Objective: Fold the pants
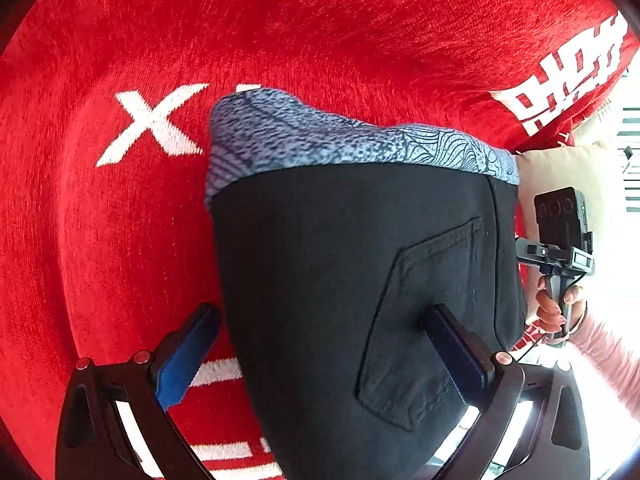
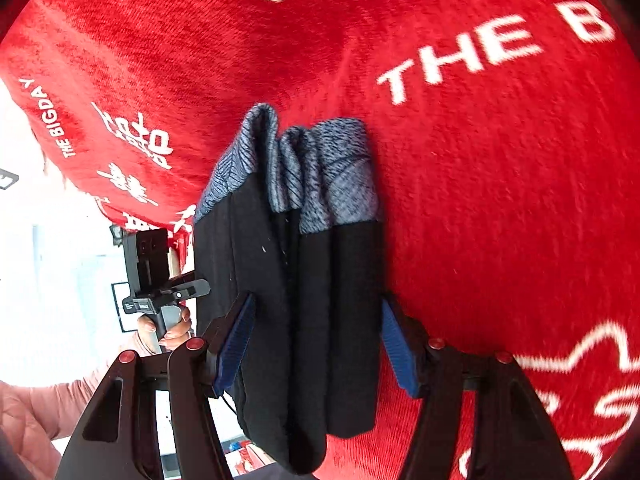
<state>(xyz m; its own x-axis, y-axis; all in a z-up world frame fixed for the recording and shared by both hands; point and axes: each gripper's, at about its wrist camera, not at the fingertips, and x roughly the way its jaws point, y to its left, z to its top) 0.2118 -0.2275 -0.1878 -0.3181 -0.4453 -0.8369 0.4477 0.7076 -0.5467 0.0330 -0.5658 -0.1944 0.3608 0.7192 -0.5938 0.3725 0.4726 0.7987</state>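
With the left claw (image 1: 320, 356) and right claw (image 2: 316, 344) both spread, seemingly gripping nothing, the bunched pants (image 2: 288, 280) could slump unfolded on the red blanket (image 2: 500, 200).

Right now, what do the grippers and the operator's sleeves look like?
Both the left gripper and right gripper are black frames with red rivets and blue ribbed finger pads. Each has a black pistol handle with a thin black cable. Sleeves are pink.
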